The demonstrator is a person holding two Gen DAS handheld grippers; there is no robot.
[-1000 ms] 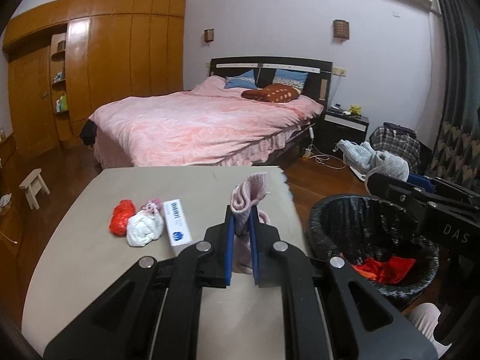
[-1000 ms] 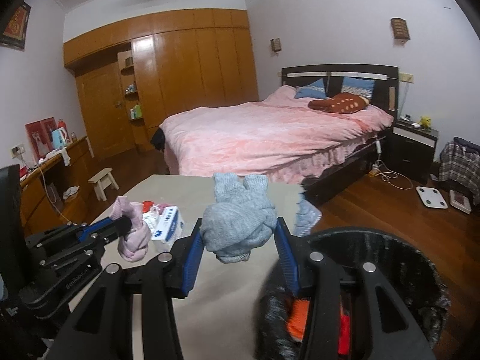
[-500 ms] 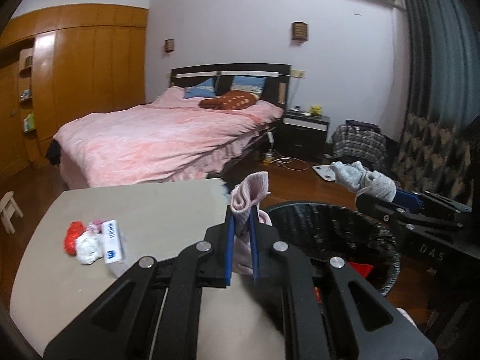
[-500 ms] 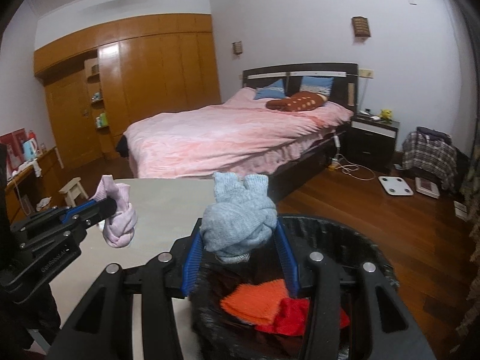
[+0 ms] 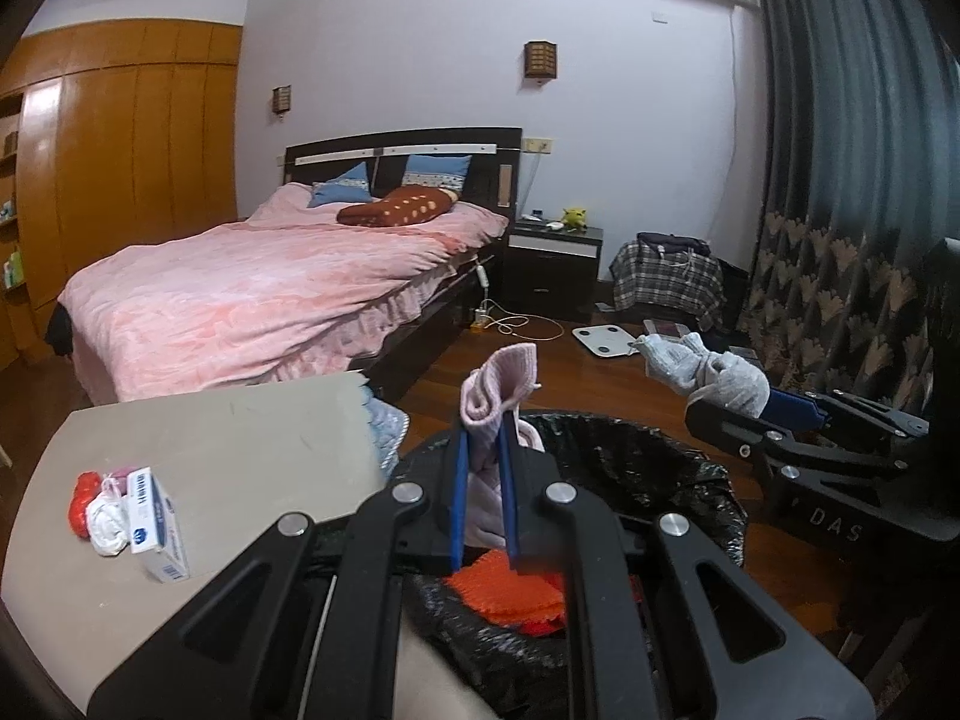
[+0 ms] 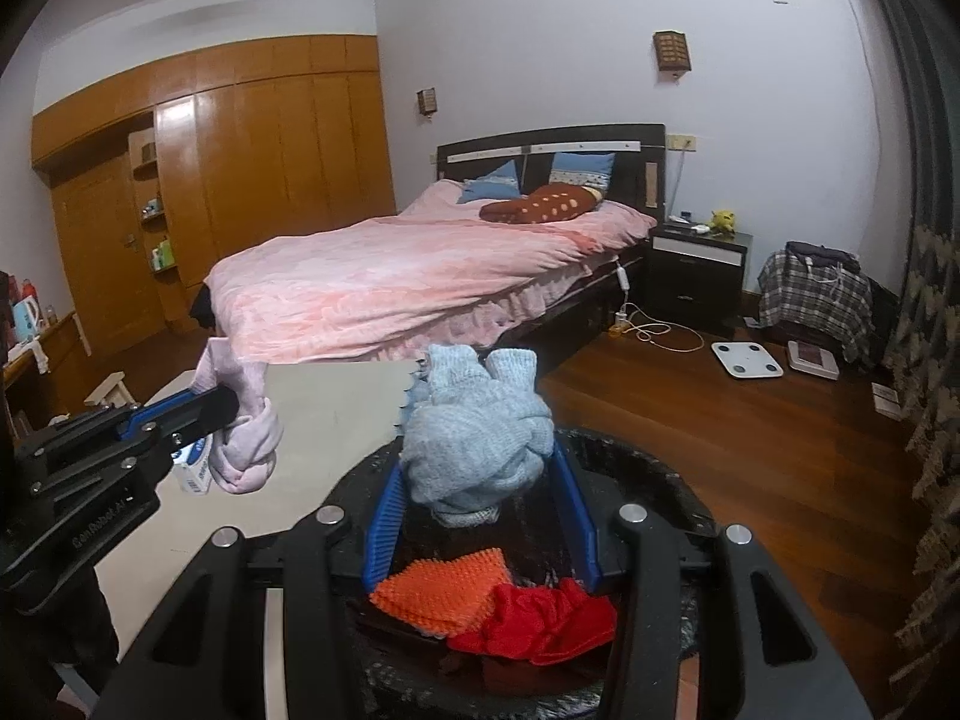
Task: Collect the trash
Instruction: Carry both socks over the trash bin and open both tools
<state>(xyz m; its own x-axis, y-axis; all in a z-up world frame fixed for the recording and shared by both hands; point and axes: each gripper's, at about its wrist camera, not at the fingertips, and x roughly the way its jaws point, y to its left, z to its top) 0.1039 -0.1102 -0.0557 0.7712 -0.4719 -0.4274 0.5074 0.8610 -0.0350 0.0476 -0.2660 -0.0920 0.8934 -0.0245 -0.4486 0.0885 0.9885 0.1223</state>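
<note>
Socks fill both tools. The left tool point(image 5: 483, 456) is nearly closed, its blue pads pinching a knotted pink sock point(image 5: 501, 387) whose cuff sticks up past the tips while the rest hangs below. In the right wrist view the same tool point(image 6: 225, 405) comes in from the left with the pink sock point(image 6: 246, 438) dangling over the edge of the tabletop point(image 6: 336, 414).

The right tool point(image 6: 477, 468) stands about half wide, its pads pressed on either side of a balled grey sock point(image 6: 477, 432). From the left wrist it shows at the right point(image 5: 762, 402), the grey sock point(image 5: 702, 369) poking out of its tip.

Both tools hang over a black-lined bin point(image 5: 648, 462), which stands on the floor against the tabletop's corner. Inside the bin point(image 6: 636, 474) lie an orange knit piece point(image 6: 444, 591) and a red cloth point(image 6: 540, 618), touching each other.

On the tabletop point(image 5: 240, 438), well apart from the bin, sit a small white box point(image 5: 156, 525), a white wad point(image 5: 108, 525) just beside it and a red wad point(image 5: 84, 501) touching the white one. Behind stands a bed point(image 5: 258, 288) with a pink cover.
</note>
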